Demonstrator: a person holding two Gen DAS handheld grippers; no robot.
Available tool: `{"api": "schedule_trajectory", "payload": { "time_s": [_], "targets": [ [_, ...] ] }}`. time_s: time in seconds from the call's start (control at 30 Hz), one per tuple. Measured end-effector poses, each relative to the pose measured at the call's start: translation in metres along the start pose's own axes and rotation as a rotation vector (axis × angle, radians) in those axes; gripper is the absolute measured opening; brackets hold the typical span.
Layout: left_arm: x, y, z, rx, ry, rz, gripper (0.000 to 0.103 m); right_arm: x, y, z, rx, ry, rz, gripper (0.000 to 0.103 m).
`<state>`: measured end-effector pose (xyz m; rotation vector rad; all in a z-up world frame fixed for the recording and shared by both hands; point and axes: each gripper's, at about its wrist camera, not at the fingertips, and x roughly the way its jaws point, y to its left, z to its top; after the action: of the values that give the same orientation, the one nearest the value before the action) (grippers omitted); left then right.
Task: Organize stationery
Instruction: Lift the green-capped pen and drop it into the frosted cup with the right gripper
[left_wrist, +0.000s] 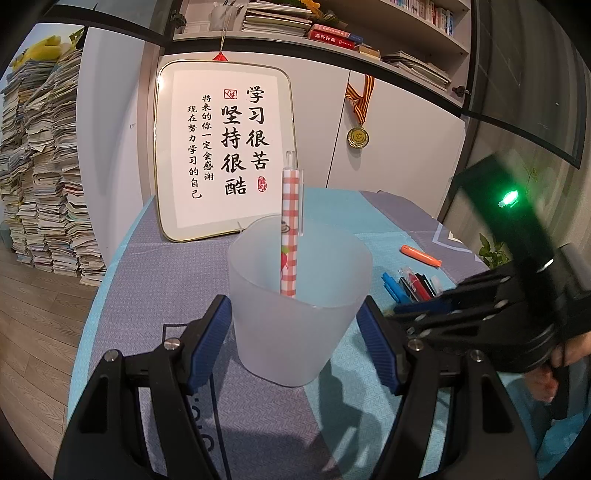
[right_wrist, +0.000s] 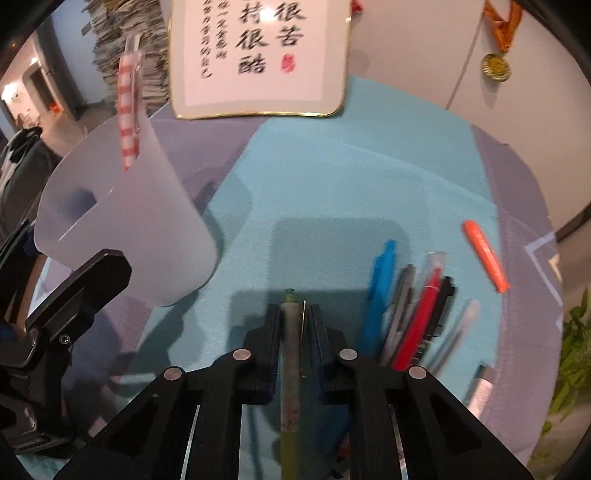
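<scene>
Pens: one pink-checked pen (left_wrist: 289, 236) stands in the frosted plastic cup (left_wrist: 295, 314) clamped by the left gripper (left_wrist: 295, 339); right gripper (right_wrist: 293, 325) pinches a greenish pen (right_wrist: 289, 369); loose pens (right_wrist: 410, 314) and orange highlighter (right_wrist: 485, 254) remain on the tablecloth (right_wrist: 314, 177).

- The frosted translucent cup (left_wrist: 299, 314) stands upright on the tablecloth, gripped at its lower sides between blue pads; in the right wrist view it sits at about ten o'clock.
- A pink-and-white checked pen (left_wrist: 290, 236) stands in the cup, leaning on the far rim, its clear cap end at twelve o'clock.
- A greenish pen (right_wrist: 289, 354) lies clamped lengthwise between two closed black jaws, its tip pointing to twelve o'clock.
- A cluster of pens (right_wrist: 413, 314), blue, grey, red, black and clear, lies side by side on the cloth at about three o'clock of the greenish pen.
- An orange highlighter (right_wrist: 485, 254) lies apart, at about two o'clock, tilted.
</scene>
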<state>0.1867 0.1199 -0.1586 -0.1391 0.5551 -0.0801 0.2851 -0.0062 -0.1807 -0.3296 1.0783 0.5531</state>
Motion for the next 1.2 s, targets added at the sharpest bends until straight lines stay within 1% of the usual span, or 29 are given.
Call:
{"api": "schedule_trajectory", "payload": {
  "time_s": [0.3,0.57,0.73,0.93,1.1,1.2],
  "targets": [
    [0.0,0.0,0.0,0.0,0.0,0.0,0.069,-0.073,-0.003,-0.006,0.038,-0.202,0.006,0.015],
    [0.0,0.0,0.0,0.0,0.0,-0.001,0.069,-0.129,0.008,-0.012,0.018,-0.37,-0.027,0.015],
    [0.0,0.0,0.0,0.0,0.0,0.0,0.07,-0.149,0.015,-0.008,0.007,-0.434,-0.031,0.015],
    [0.0,0.0,0.0,0.001,0.001,0.0,0.07,-0.179,0.033,0.0,-0.033,-0.529,-0.027,0.015],
    [0.0,0.0,0.0,-0.002,0.003,-0.001,0.07,-0.197,0.048,0.009,-0.068,-0.587,0.03,0.015],
    [0.0,0.0,0.0,-0.001,0.003,-0.001,0.07,-0.194,0.059,0.017,-0.1,-0.591,0.068,0.015]
  ]
}}
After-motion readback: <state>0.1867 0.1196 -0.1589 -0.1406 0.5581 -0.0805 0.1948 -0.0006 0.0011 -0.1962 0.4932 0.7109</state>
